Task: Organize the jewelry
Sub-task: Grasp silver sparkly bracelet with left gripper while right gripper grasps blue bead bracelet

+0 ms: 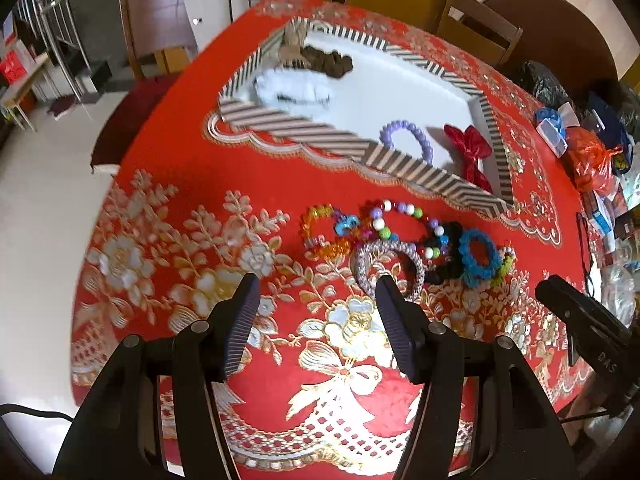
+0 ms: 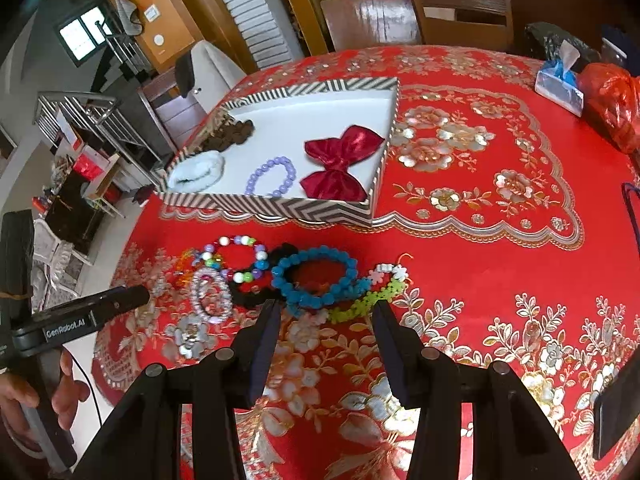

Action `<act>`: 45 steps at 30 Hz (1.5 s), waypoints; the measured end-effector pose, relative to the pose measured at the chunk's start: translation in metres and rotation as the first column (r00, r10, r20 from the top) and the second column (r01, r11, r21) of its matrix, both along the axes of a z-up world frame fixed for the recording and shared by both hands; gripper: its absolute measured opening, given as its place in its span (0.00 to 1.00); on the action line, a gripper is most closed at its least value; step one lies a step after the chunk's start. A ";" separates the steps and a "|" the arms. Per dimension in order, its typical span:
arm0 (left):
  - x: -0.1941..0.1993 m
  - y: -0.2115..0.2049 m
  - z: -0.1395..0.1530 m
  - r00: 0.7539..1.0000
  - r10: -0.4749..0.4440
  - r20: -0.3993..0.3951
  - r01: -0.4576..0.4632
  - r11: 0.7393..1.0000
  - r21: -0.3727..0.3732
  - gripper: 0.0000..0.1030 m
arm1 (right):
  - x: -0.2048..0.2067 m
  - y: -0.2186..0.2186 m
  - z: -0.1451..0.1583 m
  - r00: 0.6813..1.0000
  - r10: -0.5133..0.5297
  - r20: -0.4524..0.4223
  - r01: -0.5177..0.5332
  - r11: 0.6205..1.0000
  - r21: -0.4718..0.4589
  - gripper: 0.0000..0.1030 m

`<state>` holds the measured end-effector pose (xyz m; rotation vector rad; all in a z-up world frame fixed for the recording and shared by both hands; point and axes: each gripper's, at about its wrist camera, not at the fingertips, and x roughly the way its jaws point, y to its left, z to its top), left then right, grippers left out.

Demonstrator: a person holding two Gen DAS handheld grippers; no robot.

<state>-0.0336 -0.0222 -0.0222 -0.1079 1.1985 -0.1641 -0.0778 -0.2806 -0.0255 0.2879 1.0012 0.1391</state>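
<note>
- Step: pick-up approach; both tools spread, nothing between the jaws — left tool (image 1: 316,292), right tool (image 2: 328,312).
- Next: right tool closes on blue bead bracelet (image 2: 314,280), then carries it to striped tray (image 2: 280,205).

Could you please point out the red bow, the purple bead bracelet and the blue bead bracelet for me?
red bow (image 2: 340,162): right wrist view, on its centre knot.
purple bead bracelet (image 2: 289,168): right wrist view, on a right-side bead.
blue bead bracelet (image 2: 316,300): right wrist view, on its near beads.
</note>
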 end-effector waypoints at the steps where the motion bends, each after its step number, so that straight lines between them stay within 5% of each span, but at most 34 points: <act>1: 0.001 -0.002 -0.004 1.000 -0.004 -0.009 0.003 1.000 -0.003 0.58 | 0.004 0.000 -0.004 1.000 0.001 -0.006 -0.001 1.000 -0.010 0.45; 20: 0.024 -0.029 -0.049 0.996 -0.042 -0.079 0.042 0.999 -0.002 0.58 | 0.076 0.020 -0.047 0.980 0.177 -0.086 -0.191 0.960 -0.204 0.35; 23: 0.028 -0.033 -0.051 0.997 -0.050 -0.064 0.050 0.999 -0.001 0.58 | 0.075 0.018 -0.047 0.982 0.172 -0.075 -0.184 0.962 -0.200 0.16; 24: 0.029 -0.034 -0.051 0.997 -0.052 -0.058 0.052 0.999 -0.005 0.54 | 0.075 0.017 -0.047 0.983 0.170 -0.070 -0.181 0.965 -0.188 0.14; 27: 0.033 -0.040 -0.051 0.997 -0.071 -0.040 0.072 0.997 0.018 0.15 | 0.074 0.016 -0.046 0.984 0.166 -0.071 -0.176 0.970 -0.166 0.13; 28: 0.034 -0.041 -0.052 0.996 -0.081 -0.040 0.082 0.996 0.018 0.10 | 0.072 0.016 -0.043 0.984 0.165 -0.063 -0.173 0.971 -0.163 0.13; 30: 0.036 -0.041 -0.053 0.995 -0.089 -0.048 0.089 0.996 -0.003 0.06 | 0.068 0.018 -0.033 0.985 0.166 -0.039 -0.169 0.975 -0.146 0.13; 32: 0.036 -0.038 -0.046 0.996 -0.085 -0.037 0.084 0.996 -0.024 0.06 | 0.063 0.015 -0.020 0.987 0.159 -0.010 -0.159 0.979 -0.127 0.02; 40: 0.030 -0.024 -0.002 0.995 -0.091 0.038 0.093 0.992 -0.083 0.05 | 0.056 0.019 0.007 0.980 0.198 0.032 -0.192 0.972 -0.132 0.02; 45: 0.024 -0.017 0.015 0.994 -0.080 0.075 0.086 0.993 -0.081 0.05 | 0.066 0.024 -0.019 0.971 0.235 -0.045 -0.240 0.949 -0.203 0.21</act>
